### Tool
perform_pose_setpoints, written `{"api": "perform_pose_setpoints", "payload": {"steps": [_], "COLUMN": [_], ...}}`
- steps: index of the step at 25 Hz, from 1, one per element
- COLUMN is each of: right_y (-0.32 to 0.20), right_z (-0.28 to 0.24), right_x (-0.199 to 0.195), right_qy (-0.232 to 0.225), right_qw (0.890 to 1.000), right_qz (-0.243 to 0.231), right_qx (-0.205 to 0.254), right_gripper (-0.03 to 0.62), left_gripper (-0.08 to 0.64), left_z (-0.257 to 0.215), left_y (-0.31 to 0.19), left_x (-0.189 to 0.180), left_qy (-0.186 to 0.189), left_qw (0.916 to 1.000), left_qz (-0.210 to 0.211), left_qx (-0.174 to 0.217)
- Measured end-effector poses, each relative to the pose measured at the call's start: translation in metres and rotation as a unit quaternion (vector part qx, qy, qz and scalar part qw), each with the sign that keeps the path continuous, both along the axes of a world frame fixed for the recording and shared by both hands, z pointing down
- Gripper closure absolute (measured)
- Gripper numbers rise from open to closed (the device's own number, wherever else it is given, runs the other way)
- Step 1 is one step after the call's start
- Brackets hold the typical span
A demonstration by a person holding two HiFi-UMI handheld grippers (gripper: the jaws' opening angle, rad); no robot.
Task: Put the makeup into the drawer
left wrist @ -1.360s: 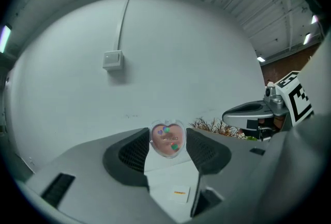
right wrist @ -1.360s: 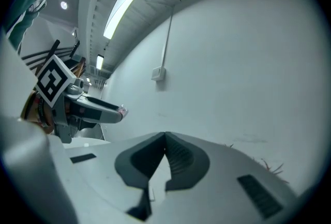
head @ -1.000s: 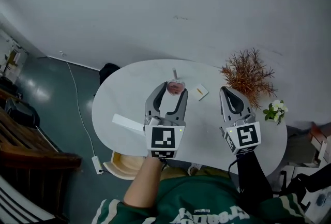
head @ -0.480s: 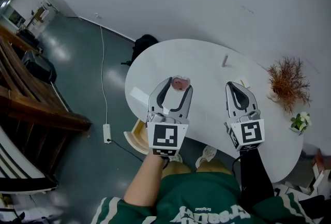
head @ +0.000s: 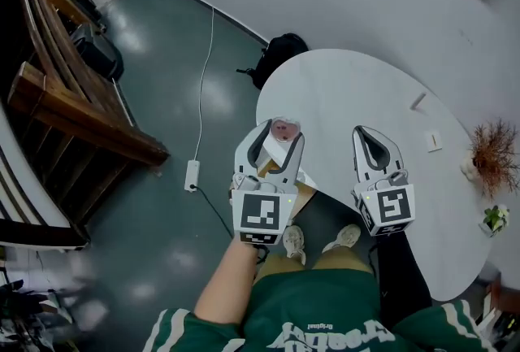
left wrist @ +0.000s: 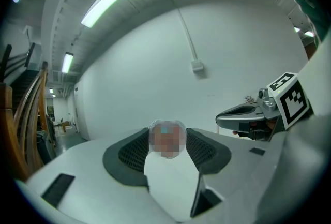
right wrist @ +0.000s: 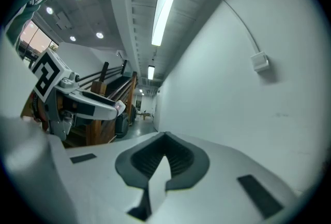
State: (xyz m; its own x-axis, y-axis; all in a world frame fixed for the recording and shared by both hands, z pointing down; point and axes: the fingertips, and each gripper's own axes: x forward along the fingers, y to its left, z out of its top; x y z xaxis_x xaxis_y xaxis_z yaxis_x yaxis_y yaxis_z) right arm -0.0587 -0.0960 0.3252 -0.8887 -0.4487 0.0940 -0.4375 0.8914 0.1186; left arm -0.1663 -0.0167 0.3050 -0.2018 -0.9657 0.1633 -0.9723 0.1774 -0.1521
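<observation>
Swinging leftward; left gripper (head: pixel 281 133) still clamped on makeup (head: pixel 283 129), carried from mid-table to the left edge of the table (head: pixel 366 98), over the pulled-out drawer (head: pixel 303 199); right gripper (head: pixel 367 133) alongside, jaws together, empty; lowering it in looks next.

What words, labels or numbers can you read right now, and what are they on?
No text reads clearly.
On the shirt: white print, upside down and cut by the frame edge, unreadable.
On the left cube and right cube: square codes only, no words.
On the makeup in the left tool: nothing legible.
</observation>
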Motion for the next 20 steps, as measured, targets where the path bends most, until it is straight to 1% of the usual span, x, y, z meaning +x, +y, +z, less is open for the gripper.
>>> {"api": "perform_pose_setpoints", "payload": {"steps": [5, 9, 12, 15, 17, 20], "right_y": [0.041, 0.06, 0.069, 0.071, 0.072, 0.074], "right_z": [0.006, 0.01, 0.017, 0.031, 0.041, 0.056], "right_x": [-0.049, -0.072, -0.079, -0.079, -0.075, -0.069], "right_qy": [-0.002, 0.001, 0.01, 0.023, 0.034, 0.045], "right_qw": [0.999, 0.999, 0.999, 0.999, 0.999, 0.998], "right_qz": [-0.036, -0.047, -0.05, -0.044, -0.038, -0.028], "right_qx": [-0.003, -0.004, -0.003, -0.008, -0.014, -0.022], "right_gripper": [0.588, 0.588, 0.588, 0.588, 0.588, 0.588], "left_gripper": [0.33, 0.33, 0.33, 0.33, 0.33, 0.33], "left_z": [0.009, 0.017, 0.037, 0.077, 0.11, 0.158], "left_y": [0.049, 0.068, 0.07, 0.069, 0.07, 0.075], "left_x": [-0.041, -0.058, -0.059, -0.053, -0.045, -0.032], "left_qy": [0.001, 0.002, 0.011, 0.013, 0.014, 0.013], "left_qw": [0.9994, 0.9993, 0.9991, 0.9967, 0.9926, 0.9824], "left_qz": [-0.034, -0.035, -0.015, 0.014, 0.041, 0.082], "left_qx": [-0.005, -0.015, -0.038, -0.079, -0.114, -0.167]}}
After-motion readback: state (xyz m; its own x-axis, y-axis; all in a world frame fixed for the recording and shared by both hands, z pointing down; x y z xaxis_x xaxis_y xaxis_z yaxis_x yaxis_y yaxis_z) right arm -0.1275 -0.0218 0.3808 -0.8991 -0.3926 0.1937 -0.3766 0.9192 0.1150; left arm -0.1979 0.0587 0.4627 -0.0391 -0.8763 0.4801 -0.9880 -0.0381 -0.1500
